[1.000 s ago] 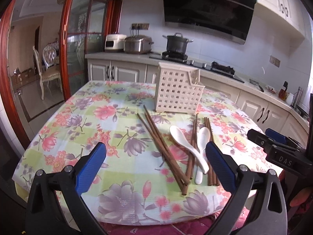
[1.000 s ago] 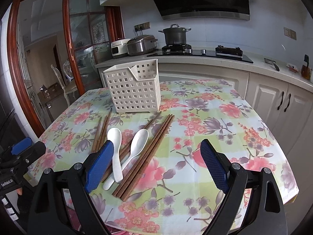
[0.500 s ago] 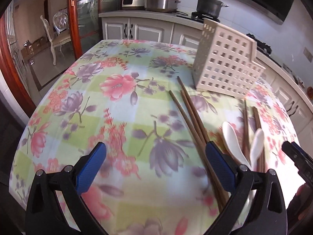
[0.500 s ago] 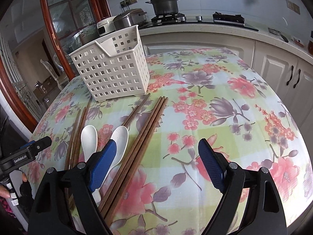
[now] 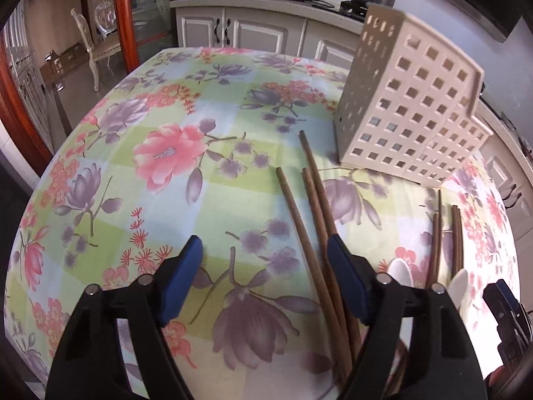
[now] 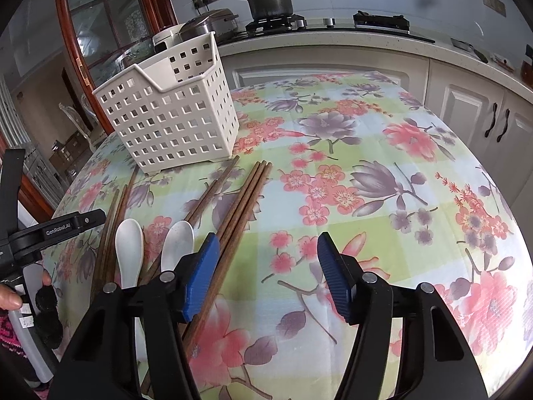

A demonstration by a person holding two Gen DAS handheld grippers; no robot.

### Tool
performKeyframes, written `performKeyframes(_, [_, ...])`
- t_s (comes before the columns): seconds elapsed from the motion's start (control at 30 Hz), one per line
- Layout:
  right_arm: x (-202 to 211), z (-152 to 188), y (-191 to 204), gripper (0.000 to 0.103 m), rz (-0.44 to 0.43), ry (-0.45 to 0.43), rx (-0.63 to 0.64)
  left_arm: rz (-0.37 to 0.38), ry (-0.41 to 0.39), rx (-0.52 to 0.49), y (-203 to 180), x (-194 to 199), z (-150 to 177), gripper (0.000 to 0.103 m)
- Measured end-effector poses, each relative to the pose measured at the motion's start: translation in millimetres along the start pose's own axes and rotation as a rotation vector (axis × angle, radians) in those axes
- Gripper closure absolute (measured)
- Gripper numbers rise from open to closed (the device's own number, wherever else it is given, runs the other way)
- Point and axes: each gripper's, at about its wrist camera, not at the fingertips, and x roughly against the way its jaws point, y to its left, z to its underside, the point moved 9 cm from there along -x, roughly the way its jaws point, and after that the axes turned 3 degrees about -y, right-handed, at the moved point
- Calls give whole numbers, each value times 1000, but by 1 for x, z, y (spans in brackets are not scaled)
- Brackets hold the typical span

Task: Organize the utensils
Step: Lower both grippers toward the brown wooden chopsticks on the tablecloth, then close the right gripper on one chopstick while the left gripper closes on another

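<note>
A white perforated utensil basket [image 5: 409, 116] [image 6: 173, 116] stands on the floral tablecloth [image 5: 173, 153] [image 6: 366, 173]. Several brown chopsticks [image 5: 313, 206] [image 6: 240, 200] lie in front of it, with two white spoons [image 6: 130, 246] [image 5: 401, 271] among them. More chopsticks [image 5: 446, 230] [image 6: 113, 220] lie on the spoons' far side. My left gripper [image 5: 265, 266] is open and low over the cloth, its right finger over the chopstick bundle. My right gripper [image 6: 268, 266] is open and empty, its left finger over the three-chopstick bundle.
The table's rounded edge falls away on all sides. Kitchen cabinets and a counter with a pot [image 6: 269, 0], rice cookers and a stove stand behind. A glass door with a red frame [image 5: 125, 16] and a chair [image 5: 96, 43] are at the left.
Both grippers have moved lower and closer to the table and the chopsticks. Their jaws have narrowed somewhat but stay open. Nothing is held.
</note>
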Motion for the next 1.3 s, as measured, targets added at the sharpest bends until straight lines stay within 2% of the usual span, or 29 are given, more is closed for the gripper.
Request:
performKeyframes(0.1, [-2, -2, 0, 44, 1, 0, 6, -4, 7, 7, 2, -5, 2, 33])
performKeyframes(0.17, [-4, -2, 0, 45, 4, 4, 8, -21, 1, -2, 2, -7, 1, 38])
performKeyframes(0.23, [-8, -2, 1, 48, 4, 13, 9, -36, -8, -23, 0, -7, 0, 50])
performKeyframes(0.37, [-14, 0, 3, 54, 13, 28, 24, -32, -23, -82, -8, -5, 2, 62])
performKeyframes(0.43, [-19, 3, 3, 57, 11, 45, 20, -24, -30, -108, -11, -4, 3, 74])
performKeyframes(0.63, [-26, 3, 4, 62, 2, 71, 4, 16, -29, -152, -11, -4, 3, 92])
performKeyframes(0.77, [-32, -1, 10, 64, -8, 86, 3, 46, -30, -160, -12, -5, 1, 92])
performKeyframes(1.0, [-39, -4, 16, 71, 50, 94, 65, 76, -44, -195, -25, -7, 1, 93])
performKeyframes(1.17, [-48, -6, 23, 76, 98, 83, 131, 109, -37, -183, -30, -7, 1, 93])
performKeyframes(1.3, [-52, -10, 21, 79, 73, 99, 146, 122, -33, -166, -23, -7, 0, 93])
